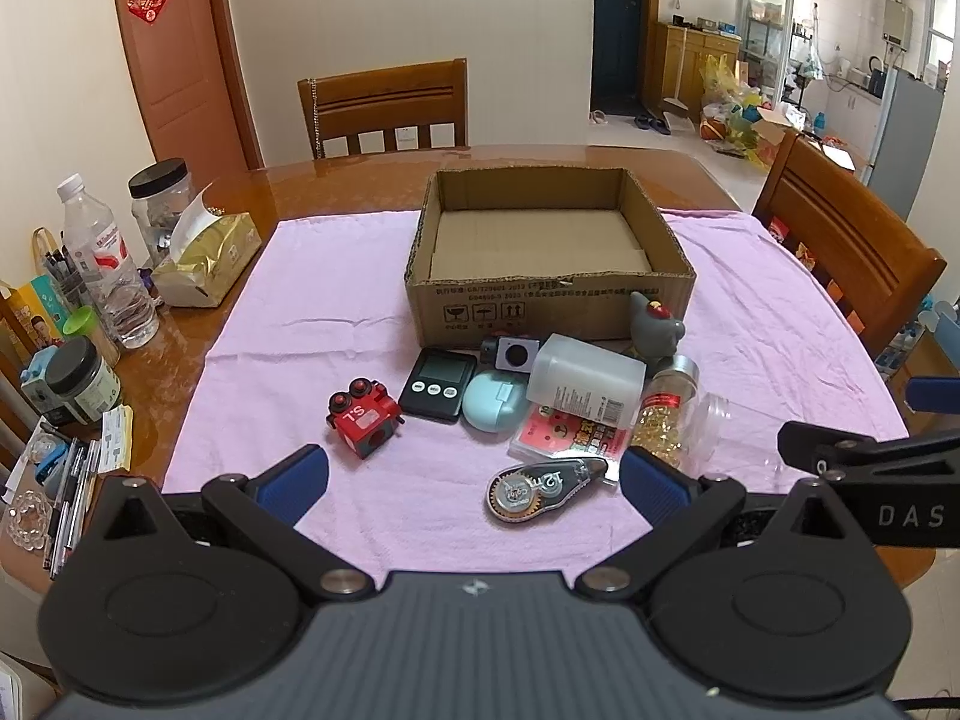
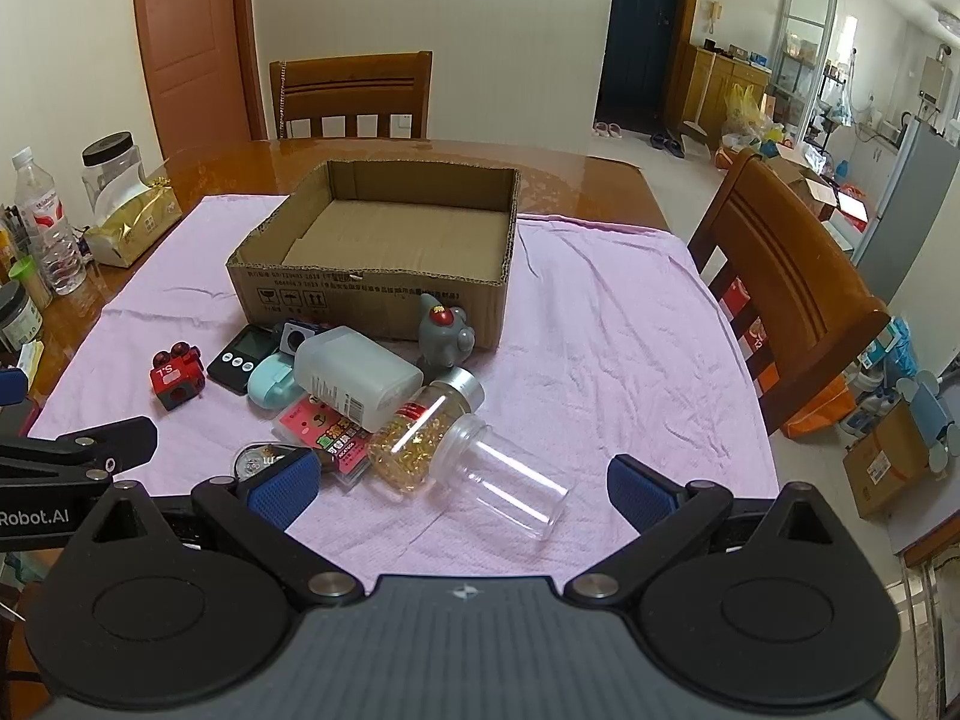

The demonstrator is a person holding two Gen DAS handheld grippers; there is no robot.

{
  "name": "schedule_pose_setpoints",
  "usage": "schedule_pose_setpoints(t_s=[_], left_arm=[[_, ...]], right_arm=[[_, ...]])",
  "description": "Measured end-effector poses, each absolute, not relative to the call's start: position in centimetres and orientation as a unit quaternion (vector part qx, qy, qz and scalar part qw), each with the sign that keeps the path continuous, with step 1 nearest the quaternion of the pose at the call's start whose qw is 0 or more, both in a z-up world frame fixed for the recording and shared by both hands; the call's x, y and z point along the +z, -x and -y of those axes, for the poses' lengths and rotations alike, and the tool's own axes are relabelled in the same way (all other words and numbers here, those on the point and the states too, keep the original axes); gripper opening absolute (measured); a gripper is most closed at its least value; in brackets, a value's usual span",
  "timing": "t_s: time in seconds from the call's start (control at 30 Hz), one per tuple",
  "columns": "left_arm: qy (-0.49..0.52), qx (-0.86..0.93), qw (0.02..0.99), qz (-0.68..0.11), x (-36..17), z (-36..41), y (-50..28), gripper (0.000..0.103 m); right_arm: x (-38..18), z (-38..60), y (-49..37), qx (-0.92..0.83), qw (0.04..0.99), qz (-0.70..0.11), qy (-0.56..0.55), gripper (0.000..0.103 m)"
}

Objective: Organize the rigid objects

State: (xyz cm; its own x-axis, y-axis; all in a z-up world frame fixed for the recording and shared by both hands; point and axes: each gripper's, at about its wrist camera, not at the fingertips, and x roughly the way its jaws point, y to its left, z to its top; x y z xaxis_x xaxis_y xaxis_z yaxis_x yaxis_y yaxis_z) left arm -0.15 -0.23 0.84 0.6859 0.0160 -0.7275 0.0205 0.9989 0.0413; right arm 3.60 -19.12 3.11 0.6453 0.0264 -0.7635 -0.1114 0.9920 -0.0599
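Both tools hang above the near edge of the table [image 1: 336,174], neither carrying anything. My left gripper [image 1: 474,480] stands wide, its blue pads bracketing the correction tape dispenser [image 1: 543,489] from above. My right gripper [image 2: 459,489] is equally wide, with the empty clear jar [image 2: 510,483] lying on its side between the pads, mouth toward the near right.

The cardboard box [image 1: 552,294] sits empty at the far centre of the pink cloth [image 1: 300,312]. All items lie in a cluster just in front of its near wall: red train-shaped sharpener [image 1: 362,417] at the left, standing apart; black digital timer [image 1: 438,384]; pale blue case [image 1: 495,399]; white plastic bottle [image 1: 585,381] lying over a pink card pack [image 1: 570,435]; grey figurine [image 1: 654,324] touching the box wall; jar of yellow capsules [image 2: 426,432] on its side, touching the clear jar.

Judgement: no item is yet boxed, and the first pick is in hand. The clear jar is the natural target for the right gripper. I would close across its body, not along its length, since it could roll on the cloth. It abuts the capsule jar, so I would lift straight up before carrying it over the box wall.
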Motion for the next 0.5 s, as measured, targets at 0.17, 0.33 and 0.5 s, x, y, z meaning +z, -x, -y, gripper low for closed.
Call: schedule_pose_setpoints(t_s=[0.17,0.33,0.5], left_arm=[[-0.027,-0.004,0.918,-0.395,1.03,0.23,0.10,0.102],[-0.027,-0.003,0.919,-0.394,1.00,0.29,0.10,0.102],[-0.028,-0.001,0.919,-0.394,1.15,0.20,-0.12,0.102]], right_arm=[[3.14,19.12,-3.61,0.038,0.906,-0.419,0.051,0.103],[3.33,19.22,-3.75,0.037,0.906,-0.418,0.048,0.103],[3.37,19.16,-3.85,0.038,0.906,-0.418,0.049,0.103]])
